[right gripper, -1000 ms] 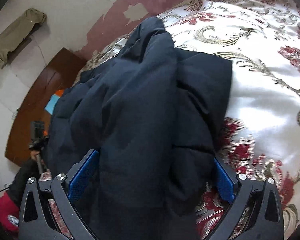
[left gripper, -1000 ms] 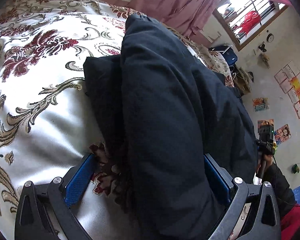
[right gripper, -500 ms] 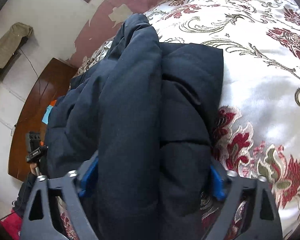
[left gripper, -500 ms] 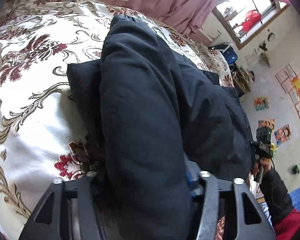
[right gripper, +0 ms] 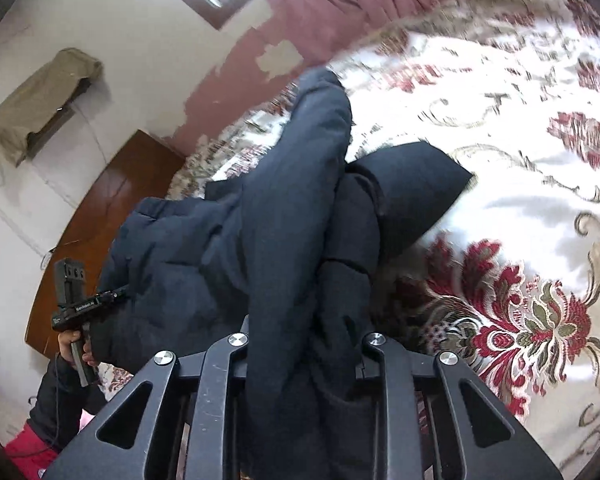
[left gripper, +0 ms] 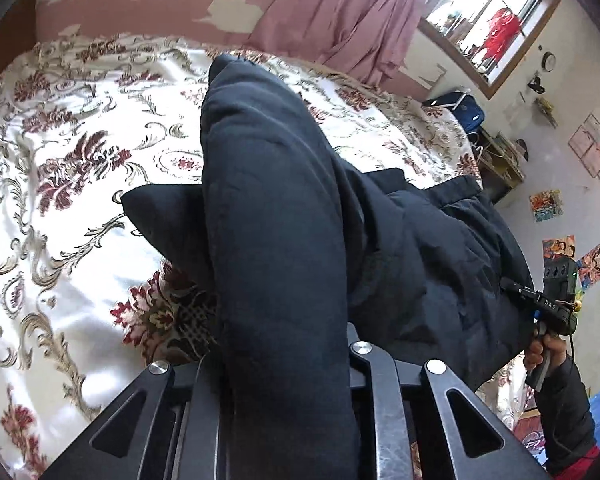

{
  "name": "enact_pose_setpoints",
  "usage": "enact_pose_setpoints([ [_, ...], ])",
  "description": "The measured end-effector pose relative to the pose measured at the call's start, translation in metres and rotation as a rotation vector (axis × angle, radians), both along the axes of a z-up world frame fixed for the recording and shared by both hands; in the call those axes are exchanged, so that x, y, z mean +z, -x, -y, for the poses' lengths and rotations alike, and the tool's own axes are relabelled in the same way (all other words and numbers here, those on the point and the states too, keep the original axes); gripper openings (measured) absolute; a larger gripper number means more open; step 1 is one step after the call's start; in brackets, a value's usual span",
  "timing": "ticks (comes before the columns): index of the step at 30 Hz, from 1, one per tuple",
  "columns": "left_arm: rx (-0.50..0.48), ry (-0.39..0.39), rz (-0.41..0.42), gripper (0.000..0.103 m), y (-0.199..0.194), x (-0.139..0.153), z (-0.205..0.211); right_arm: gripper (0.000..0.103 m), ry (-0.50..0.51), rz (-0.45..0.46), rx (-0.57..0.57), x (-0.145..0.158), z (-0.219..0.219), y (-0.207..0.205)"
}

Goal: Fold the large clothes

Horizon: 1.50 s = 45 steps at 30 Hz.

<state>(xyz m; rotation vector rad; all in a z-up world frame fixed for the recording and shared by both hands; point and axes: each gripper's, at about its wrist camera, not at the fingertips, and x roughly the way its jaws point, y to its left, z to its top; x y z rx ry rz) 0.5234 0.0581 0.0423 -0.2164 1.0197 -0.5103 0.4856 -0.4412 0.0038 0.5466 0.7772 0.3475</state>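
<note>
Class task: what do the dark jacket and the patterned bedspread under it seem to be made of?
Dark jacket: probably a matt synthetic shell over padding; it looks puffy, with soft rounded folds and stitched panels. Patterned bedspread: likely a satin-like woven fabric, perhaps brocade; the pale ground shines under window light, and the red and gold scrolls look woven in, though that is uncertain.

The dark jacket (left gripper: 284, 248) covers the fingertips of the left gripper (left gripper: 284, 364), so its pads cannot be seen; the same holds for the right gripper (right gripper: 304, 344). Both frames run off the lower picture edge. The jacket's lower end is cut off there too. The bedspread (right gripper: 500, 80) is smeared with blur along its far edge in the right wrist view. The posters (left gripper: 556, 246) on the wall are too small to read. The person's sleeve (right gripper: 56, 404) is cropped by the lens rim.
</note>
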Motion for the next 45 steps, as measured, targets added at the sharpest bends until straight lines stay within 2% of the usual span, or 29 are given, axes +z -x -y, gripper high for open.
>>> enact_pose_setpoints([
  [7,-0.007,0.009,0.054,0.018,0.058,0.04,-0.024,0.021,0.032,0.083,0.04,0.05,-0.001,0.048],
  [12,-0.007,0.002,0.069,0.018,0.087,0.042,-0.031,0.02,0.063,0.105,0.044,0.062,0.0,0.081],
  [14,0.002,0.005,0.058,0.018,0.095,0.032,-0.033,0.02,0.069,0.1,0.036,0.056,0.001,0.091],
  [18,0.01,0.006,0.023,0.019,0.104,-0.002,-0.034,0.021,0.092,0.06,0.02,0.02,-0.001,0.105],
  [21,-0.001,-0.013,0.03,0.021,0.11,-0.022,-0.033,0.024,0.152,0.025,-0.021,-0.003,-0.002,0.109],
  [24,0.023,-0.052,0.019,0.029,0.113,-0.034,-0.035,0.038,0.184,-0.039,-0.083,-0.022,0.006,0.106],
  [26,0.053,-0.074,-0.011,0.038,0.112,-0.04,-0.039,0.049,0.203,-0.051,-0.115,-0.027,0.009,0.107],
  [27,0.076,-0.08,-0.026,0.041,0.112,-0.042,-0.042,0.052,0.216,-0.05,-0.124,-0.026,0.007,0.109],
  [29,0.128,-0.12,-0.044,0.066,0.113,-0.045,-0.048,0.06,0.264,-0.042,-0.141,-0.023,0.003,0.112],
  [30,0.131,-0.132,-0.035,0.069,0.115,-0.045,-0.05,0.064,0.294,-0.041,-0.155,-0.02,0.0,0.113],
  [32,0.149,-0.166,0.025,0.089,0.121,-0.039,-0.053,0.082,0.342,-0.038,-0.168,-0.016,-0.005,0.114],
  [35,0.202,-0.197,0.149,0.103,0.135,-0.022,-0.059,0.089,0.387,-0.005,-0.199,-0.004,-0.008,0.122],
  [38,0.251,-0.217,0.233,0.103,0.151,-0.008,-0.059,0.096,0.455,0.07,-0.251,0.013,-0.013,0.138],
  [40,0.265,-0.22,0.276,0.103,0.16,0.0,-0.056,0.098,0.505,0.152,-0.288,0.027,-0.019,0.151],
  [45,0.251,-0.171,0.412,0.103,0.192,0.022,-0.036,0.1,0.545,0.317,-0.336,0.06,-0.04,0.181],
])
